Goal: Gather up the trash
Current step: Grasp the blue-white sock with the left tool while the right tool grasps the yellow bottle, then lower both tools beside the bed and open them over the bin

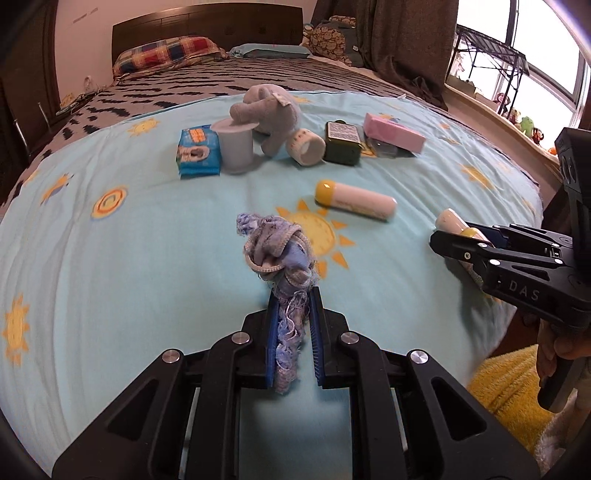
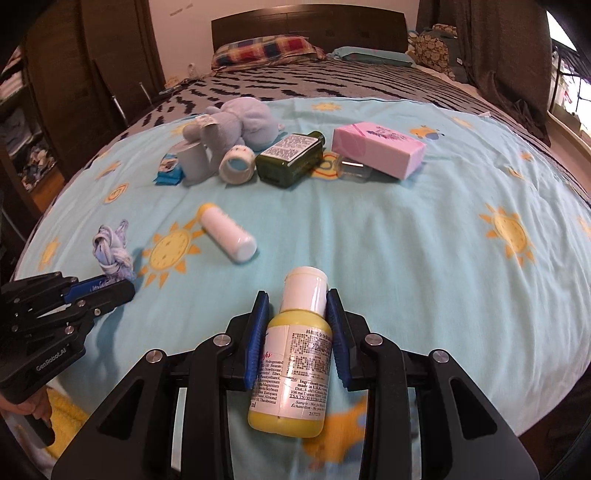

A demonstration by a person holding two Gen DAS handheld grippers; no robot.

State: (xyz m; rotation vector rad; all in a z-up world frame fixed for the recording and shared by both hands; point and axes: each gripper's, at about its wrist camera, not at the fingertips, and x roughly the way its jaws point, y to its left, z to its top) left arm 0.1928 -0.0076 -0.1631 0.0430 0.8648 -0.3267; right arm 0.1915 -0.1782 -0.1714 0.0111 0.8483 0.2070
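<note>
Nearest to us, the left gripper (image 1: 293, 295) has its blue pads pressed on a knotted blue rag (image 1: 275, 251) with frayed threads, which hangs from the pads just above the light blue sheet (image 1: 110, 277) with sun prints. The right gripper (image 2: 297, 301) is clamped on a small yellow bottle (image 2: 295, 354) with a white cap; the cap points away from us, and the printed label faces up. At the left edge of the right wrist view we see a hand (image 2: 22, 406) on the handle of the left gripper.

A little farther, a white tube with a yellow cap (image 1: 354, 201) lies on its side, near a printed sun.

Behind it stands a row of things: a blue wipes pack (image 1: 197, 151), a grey cylinder (image 1: 236, 146), a grey plush elephant (image 1: 267, 116) that leans on the cylinder, a roll of tape (image 1: 304, 146), a dark green bottle (image 1: 341, 142) and a pink box (image 1: 393, 131). Something clear, maybe glass, lies under the box.

Farthest are a plaid pillow (image 1: 166, 51) and a dark headboard (image 1: 207, 26).
</note>
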